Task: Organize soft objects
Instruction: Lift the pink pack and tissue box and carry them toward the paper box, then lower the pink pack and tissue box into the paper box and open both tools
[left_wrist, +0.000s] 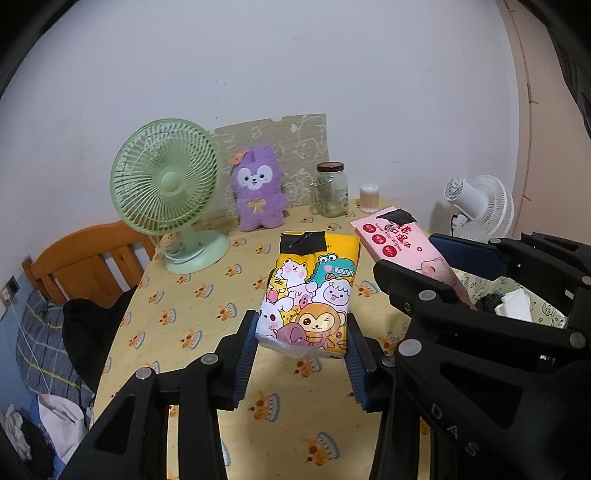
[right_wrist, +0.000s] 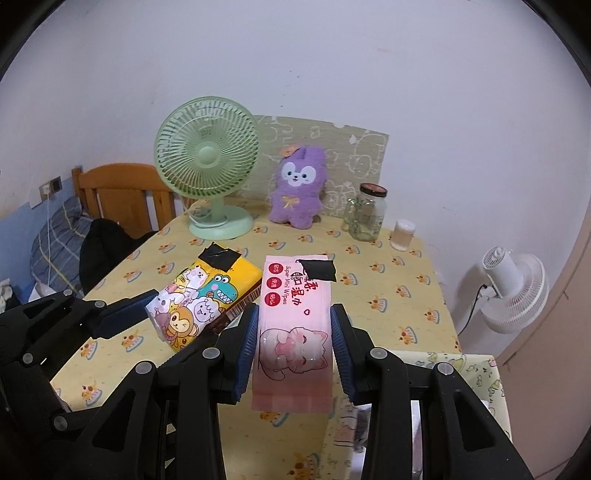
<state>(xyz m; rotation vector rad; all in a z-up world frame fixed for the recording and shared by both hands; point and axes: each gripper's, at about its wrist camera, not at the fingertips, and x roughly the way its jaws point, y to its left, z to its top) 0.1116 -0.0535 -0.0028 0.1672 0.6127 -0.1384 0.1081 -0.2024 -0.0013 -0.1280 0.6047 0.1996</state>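
Note:
My left gripper (left_wrist: 301, 354) is shut on a yellow tissue pack with cartoon animals (left_wrist: 312, 295) and holds it above the table; the pack also shows in the right wrist view (right_wrist: 201, 299). My right gripper (right_wrist: 295, 343) is shut on a pink wet-wipes pack with a cat drawing (right_wrist: 295, 325) and holds it over the table's front right edge; it shows in the left wrist view (left_wrist: 399, 247) too. A purple plush bunny (left_wrist: 258, 188) sits upright at the back of the table against a patterned board.
On the yellow tablecloth (left_wrist: 207, 306) stand a green fan (left_wrist: 166, 184), a glass jar (left_wrist: 330, 190) and a cotton-swab tub (left_wrist: 369, 197). A patterned bin (left_wrist: 517, 299) with things inside sits at the right. A white fan (right_wrist: 517, 288) stands beyond. A wooden chair (left_wrist: 77, 262) is at the left.

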